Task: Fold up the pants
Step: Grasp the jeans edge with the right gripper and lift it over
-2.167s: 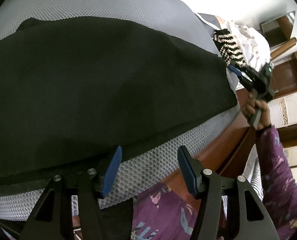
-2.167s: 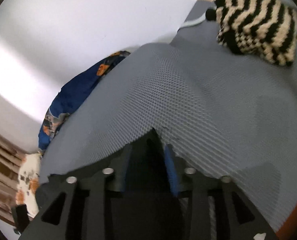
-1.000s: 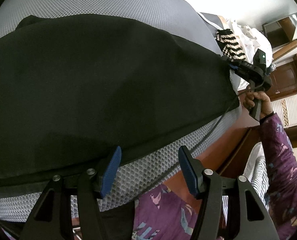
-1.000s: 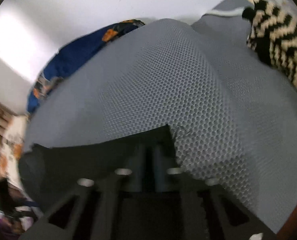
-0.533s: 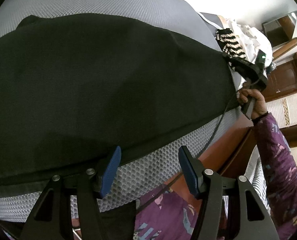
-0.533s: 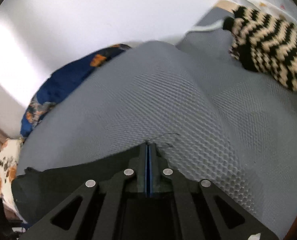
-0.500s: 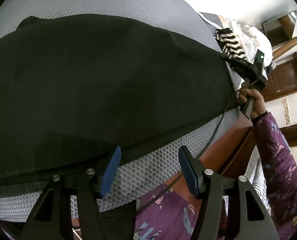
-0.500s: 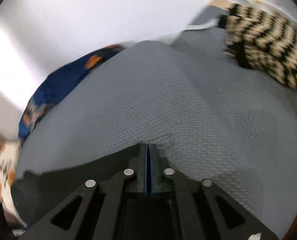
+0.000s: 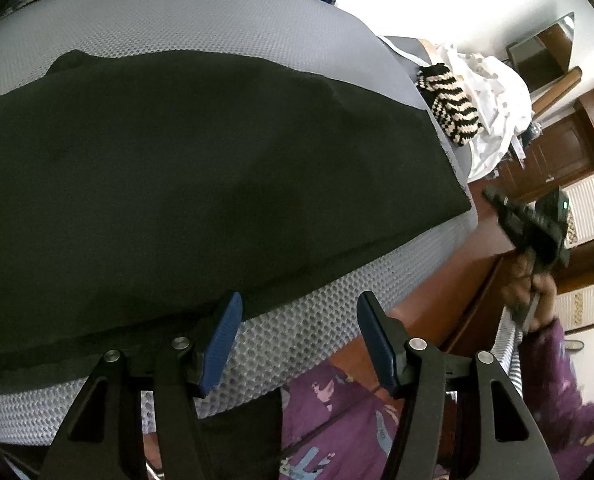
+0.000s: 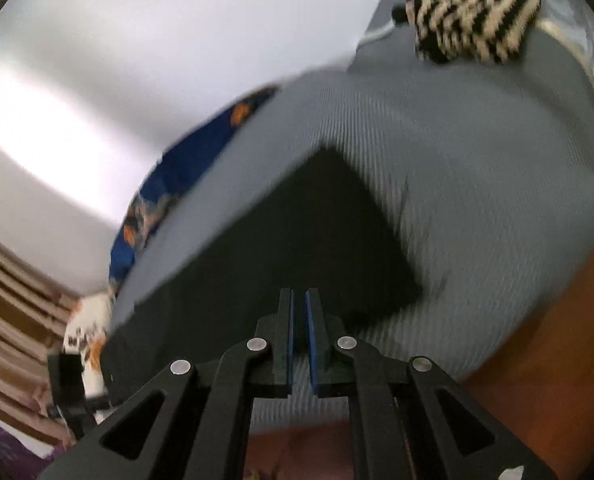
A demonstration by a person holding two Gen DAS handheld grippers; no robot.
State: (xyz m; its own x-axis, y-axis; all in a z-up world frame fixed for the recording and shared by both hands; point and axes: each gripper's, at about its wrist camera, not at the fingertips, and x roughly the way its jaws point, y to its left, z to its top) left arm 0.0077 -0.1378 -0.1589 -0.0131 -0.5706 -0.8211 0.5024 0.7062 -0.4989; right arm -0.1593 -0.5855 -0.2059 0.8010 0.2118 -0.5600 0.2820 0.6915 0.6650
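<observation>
Grey honeycomb-mesh bedding covers a bed [image 9: 225, 28], and on it lie the black pants [image 9: 201, 168], spread flat across most of the cover. Their far corner shows as a dark point against the grey in the right wrist view [image 10: 329, 240]. Beyond the pants, toward the bed's far end, sits a black-and-cream striped knitted piece [image 9: 453, 104], with crumpled white cloth [image 9: 493, 108] just beside it. A blue cloth with orange print [image 10: 185, 184] lies along the bed's edge by the white wall.

The left tongs [image 9: 299, 328] hover over the near edge of the bed, jaws released and parted, nothing between them; the pants' hem lies just beyond the left pad.

The right tongs [image 10: 299, 312] are off the bed's side, held in a hand [image 9: 531, 284] with a purple patterned sleeve [image 9: 557, 364]. Their blue pads are nearly clenched, a thin gap showing, gripping nothing. They point toward the pants' near corner, apart from the cloth. Dark wooden cabinets [image 9: 557, 148] stand behind.
</observation>
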